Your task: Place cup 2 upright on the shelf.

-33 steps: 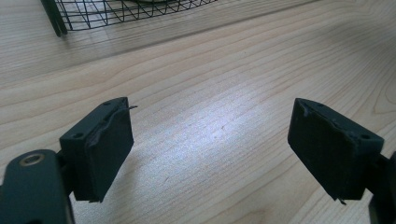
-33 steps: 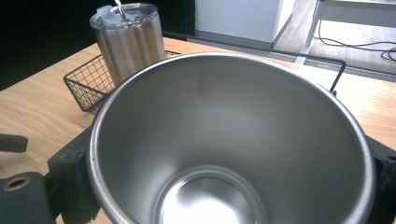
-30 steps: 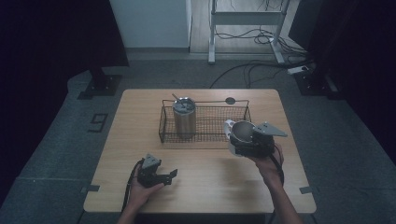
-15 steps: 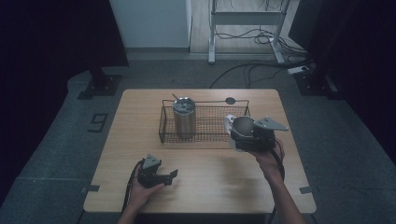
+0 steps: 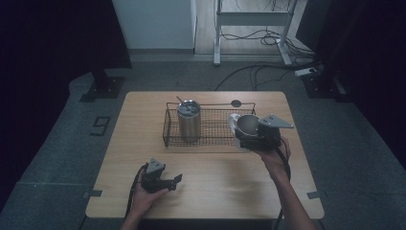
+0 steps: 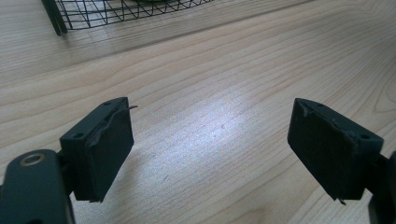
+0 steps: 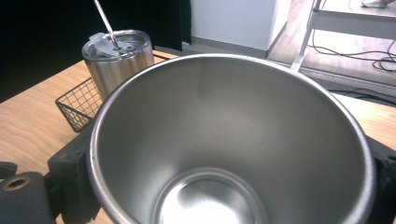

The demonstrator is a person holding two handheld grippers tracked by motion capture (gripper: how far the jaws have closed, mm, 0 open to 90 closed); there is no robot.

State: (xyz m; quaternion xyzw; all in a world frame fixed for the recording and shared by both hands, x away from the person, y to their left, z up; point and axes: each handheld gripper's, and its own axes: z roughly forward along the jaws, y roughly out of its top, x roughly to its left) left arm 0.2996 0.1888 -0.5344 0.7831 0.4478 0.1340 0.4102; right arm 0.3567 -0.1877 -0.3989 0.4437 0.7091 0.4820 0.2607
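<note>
High view: right gripper [image 5: 253, 138] pinches steel cup [image 5: 247, 123] just ahead of it, over wire basket's [image 5: 210, 142] corner, prob. to set it in beside lidded tumbler [image 5: 188, 120]. Left gripper [image 5: 175, 180] idles on table [image 5: 225, 187].

Left gripper view: jaws spread, nothing btwn.

Right gripper view: jaws clamp cup's sides; mouth up, long axis near upright, tipped slightly back twd gripper.

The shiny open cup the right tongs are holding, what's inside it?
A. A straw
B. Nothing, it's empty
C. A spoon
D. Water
B: the right gripper view looks straight into the steel cup and shows a bare, shiny bottom; the straw belongs to the lidded tumbler standing in the wire basket.
</note>
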